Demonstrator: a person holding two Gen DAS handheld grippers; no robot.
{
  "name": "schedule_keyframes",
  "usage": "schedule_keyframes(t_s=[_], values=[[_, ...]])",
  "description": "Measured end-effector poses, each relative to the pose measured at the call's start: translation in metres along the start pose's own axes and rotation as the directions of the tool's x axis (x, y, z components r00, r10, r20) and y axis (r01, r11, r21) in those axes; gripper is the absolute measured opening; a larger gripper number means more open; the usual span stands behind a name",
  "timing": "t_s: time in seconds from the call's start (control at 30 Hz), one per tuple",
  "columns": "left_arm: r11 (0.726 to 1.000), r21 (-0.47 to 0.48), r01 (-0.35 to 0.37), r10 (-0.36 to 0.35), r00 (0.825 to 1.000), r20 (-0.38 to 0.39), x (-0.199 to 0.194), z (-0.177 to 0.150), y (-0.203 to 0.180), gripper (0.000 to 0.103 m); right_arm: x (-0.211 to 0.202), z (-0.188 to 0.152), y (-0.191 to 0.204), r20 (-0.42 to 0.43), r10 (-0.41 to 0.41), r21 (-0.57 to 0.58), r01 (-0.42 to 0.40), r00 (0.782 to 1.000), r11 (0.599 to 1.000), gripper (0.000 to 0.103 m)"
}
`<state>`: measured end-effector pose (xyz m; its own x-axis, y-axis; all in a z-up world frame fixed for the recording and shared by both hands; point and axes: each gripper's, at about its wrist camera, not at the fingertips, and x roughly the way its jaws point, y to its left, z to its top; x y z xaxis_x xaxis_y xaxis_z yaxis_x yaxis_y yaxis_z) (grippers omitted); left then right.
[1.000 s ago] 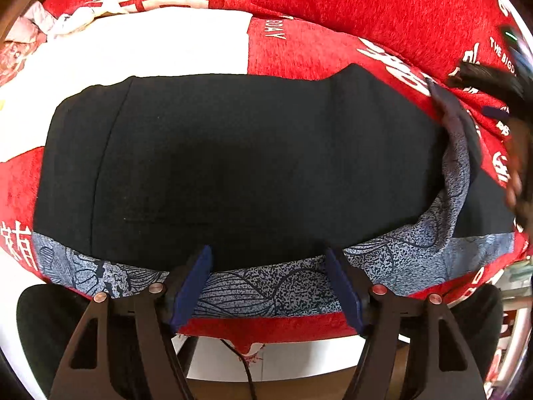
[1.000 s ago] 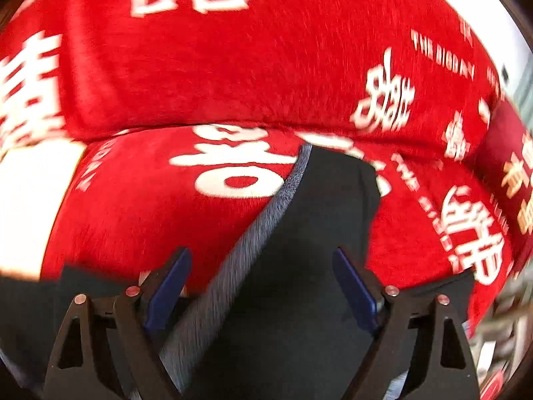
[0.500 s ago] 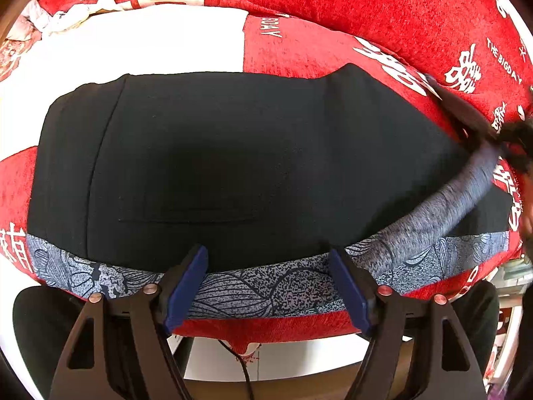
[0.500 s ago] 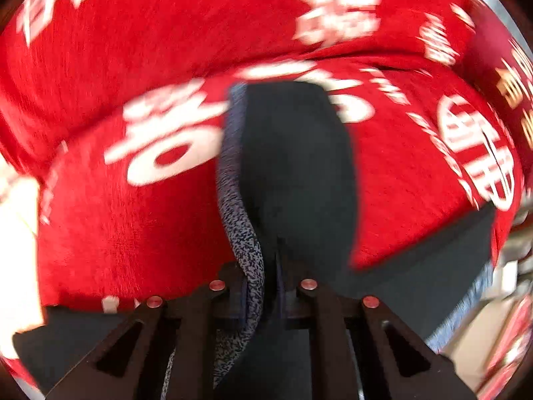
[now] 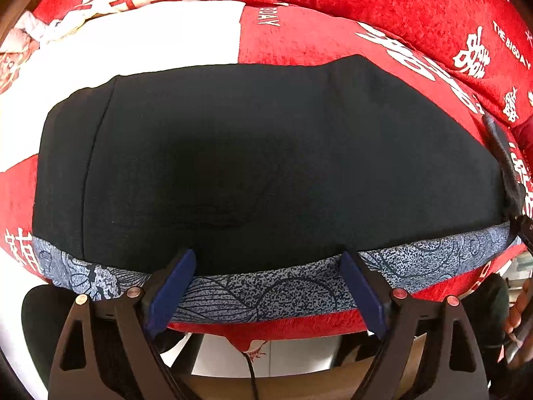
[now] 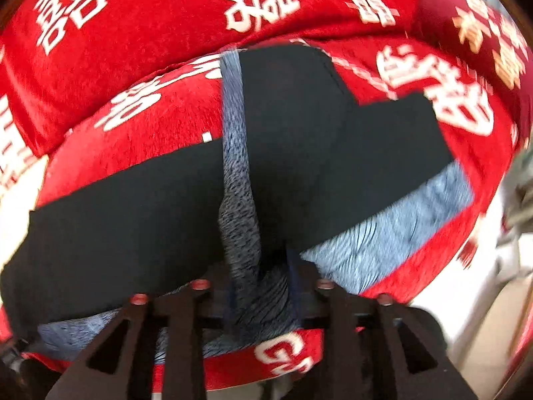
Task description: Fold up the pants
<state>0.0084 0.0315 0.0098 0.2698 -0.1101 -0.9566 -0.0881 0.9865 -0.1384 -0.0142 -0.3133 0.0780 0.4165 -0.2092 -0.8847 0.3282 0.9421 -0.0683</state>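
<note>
Black pants [image 5: 266, 166] with a blue-grey patterned side stripe [image 5: 266, 290] lie spread flat on a red sofa seat. My left gripper [image 5: 266, 286] is open, its blue pads either side of the stripe at the near edge, holding nothing. My right gripper [image 6: 263, 286] is shut on the pants [image 6: 283, 140], pinching a fold of black cloth and stripe [image 6: 236, 173] and lifting it off the seat. In the left wrist view the lifted cloth shows as a dark ridge [image 5: 503, 156] at the far right.
The sofa seat [image 5: 299, 36] and backrest [image 6: 166, 10] are red plush with white characters. A white panel [image 5: 150, 40] covers the seat's left part. Pale floor [image 5: 283, 356] lies beyond the seat's front edge.
My right gripper closed on the pants leg and pulled it up and toward me. The folded-over leg has straightened at the right. My left gripper stayed open.
</note>
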Motion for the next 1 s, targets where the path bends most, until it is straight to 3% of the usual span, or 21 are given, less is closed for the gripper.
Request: schedule_keyframes(t_s=[0.03,0.1,0.2,0.27,0.37,0.43,0.53,0.63,0.73,0.87,0.93,1.0], values=[[1.0,-0.003,-0.002,0.002,1.0,-0.001,0.0,0.0,0.001,0.089,-0.002,0.003,-0.002,0.011,-0.019,0.0,0.019,1.0,1.0,0.067],[1.0,-0.003,-0.011,0.011,1.0,-0.006,0.002,-0.001,0.001,0.093,-0.002,0.016,-0.007,0.043,-0.054,0.008,0.054,0.998,0.999,0.076],[1.0,-0.008,-0.026,0.026,1.0,-0.013,0.007,-0.001,0.0,0.096,0.007,0.044,0.002,0.063,-0.124,-0.084,0.129,0.99,0.988,0.082],[0.999,-0.01,-0.031,0.031,0.999,-0.011,0.008,0.001,-0.003,0.097,0.014,0.062,0.021,0.06,-0.202,-0.205,0.21,0.978,0.956,0.082],[0.999,-0.014,-0.028,0.028,1.0,-0.01,0.009,0.002,-0.004,0.097,0.03,0.084,0.054,0.035,-0.332,-0.349,0.323,0.943,0.88,0.082],[1.0,-0.015,-0.022,0.022,1.0,-0.008,0.008,0.002,-0.003,0.097,0.04,0.092,0.065,0.005,-0.389,-0.374,0.362,0.921,0.854,0.082],[1.0,-0.018,-0.012,0.012,1.0,-0.009,0.005,-0.001,0.006,0.097,0.033,0.09,0.057,-0.041,-0.373,-0.319,0.342,0.927,0.884,0.082],[0.999,-0.036,-0.004,0.003,1.0,-0.016,0.007,-0.002,0.011,0.101,0.031,0.065,0.018,-0.112,-0.384,-0.214,0.355,0.917,0.91,0.082],[0.999,-0.035,-0.014,0.013,1.0,-0.025,0.008,0.0,0.011,0.101,0.017,0.036,-0.035,-0.162,-0.235,-0.052,0.23,0.958,0.972,0.082],[0.998,-0.054,-0.012,0.01,0.999,-0.031,0.008,0.003,0.012,0.101,-0.016,0.043,-0.063,-0.075,-0.154,0.046,0.158,0.985,0.986,0.082],[0.998,-0.054,-0.012,0.011,1.0,-0.028,0.008,0.003,0.013,0.101,-0.03,0.059,-0.053,0.017,-0.132,0.028,0.131,0.991,0.991,0.083],[0.999,-0.05,-0.014,0.012,1.0,-0.024,0.008,0.002,0.013,0.101,-0.033,0.076,-0.029,0.088,-0.137,-0.062,0.143,0.987,0.988,0.084]])
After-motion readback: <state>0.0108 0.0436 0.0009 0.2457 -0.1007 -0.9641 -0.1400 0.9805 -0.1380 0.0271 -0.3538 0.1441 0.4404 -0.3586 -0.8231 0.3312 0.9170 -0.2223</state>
